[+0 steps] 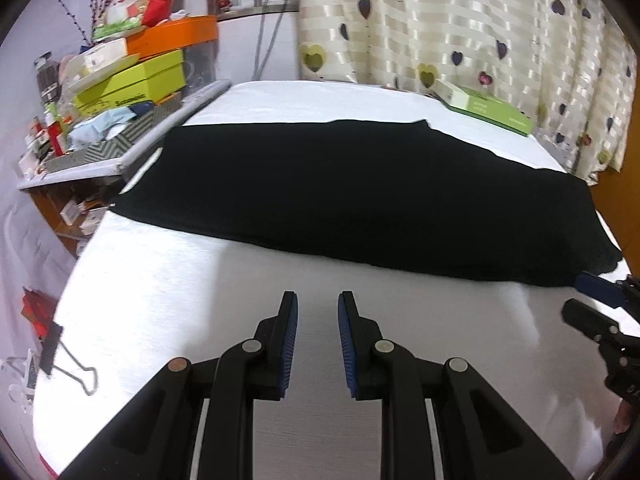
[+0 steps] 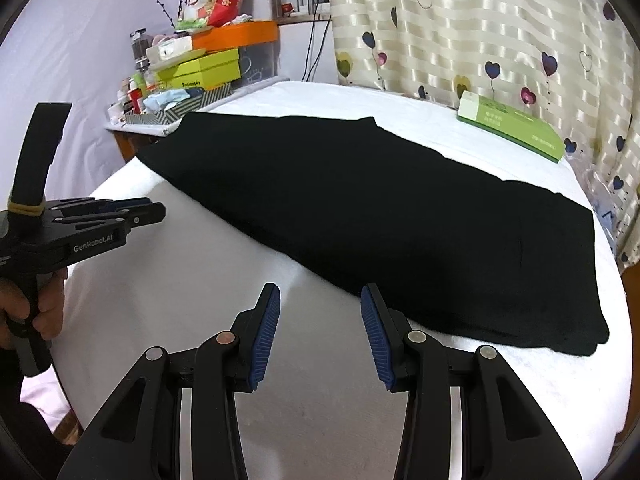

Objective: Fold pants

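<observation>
Nearest the left wrist camera, the left gripper [image 1: 318, 300] hangs spread and empty above the white table [image 1: 160, 280]; the black pants [image 1: 360, 200] lie flat beyond. From the right wrist, the right gripper [image 2: 320, 292] is spread too, just short of the pants' near edge.

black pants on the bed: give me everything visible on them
The black pants lie flat on the white sheet, apparently already folded lengthwise into one long band running from far left to near right. The fabric looks matte and soft, too dark to make out seams or pockets. The far edge steps where one layer ends short. Neither claw touches them: the left claw and right claw are both open, just short of the near edge.
</observation>
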